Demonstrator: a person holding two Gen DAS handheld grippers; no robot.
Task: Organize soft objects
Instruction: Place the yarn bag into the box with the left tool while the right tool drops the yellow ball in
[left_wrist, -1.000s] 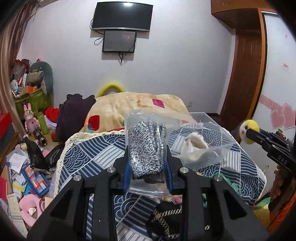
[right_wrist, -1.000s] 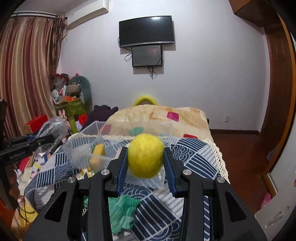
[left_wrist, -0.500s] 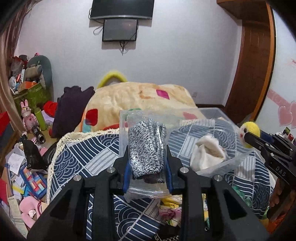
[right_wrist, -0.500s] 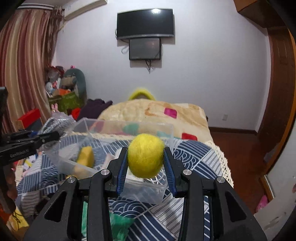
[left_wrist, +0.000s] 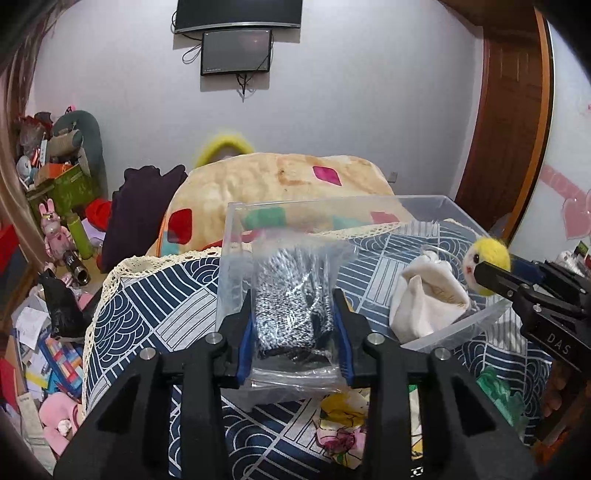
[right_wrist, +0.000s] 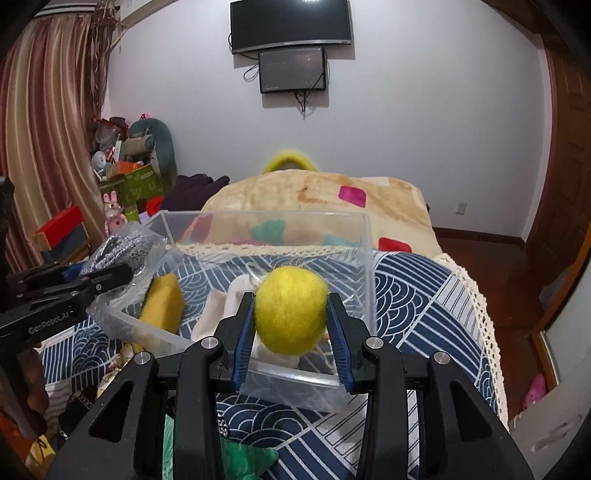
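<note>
My left gripper (left_wrist: 293, 336) is shut on a clear plastic bag of black-and-white knit fabric (left_wrist: 291, 306), held at the near left wall of a clear plastic bin (left_wrist: 332, 206) on the bed. My right gripper (right_wrist: 291, 332) is shut on a yellow felt ball toy (right_wrist: 290, 308), held over the bin's near rim (right_wrist: 295, 376). The toy shows a small face in the left wrist view (left_wrist: 487, 264). Inside the bin lie a white cloth (left_wrist: 424, 299) and a yellow sponge-like piece (right_wrist: 162, 302).
The bin sits on a navy patterned bedspread (right_wrist: 406, 295). A beige quilt (left_wrist: 288, 181) lies behind. Green cloth (right_wrist: 243, 458) and floral fabric (left_wrist: 343, 424) lie in front of the bin. Clutter and toys (left_wrist: 55, 332) cover the floor at left.
Both grippers have moved forward toward the bin with their loads. The bagged knit fabric now sits at the bin's left wall and the yellow toy hangs over its near rim.
</note>
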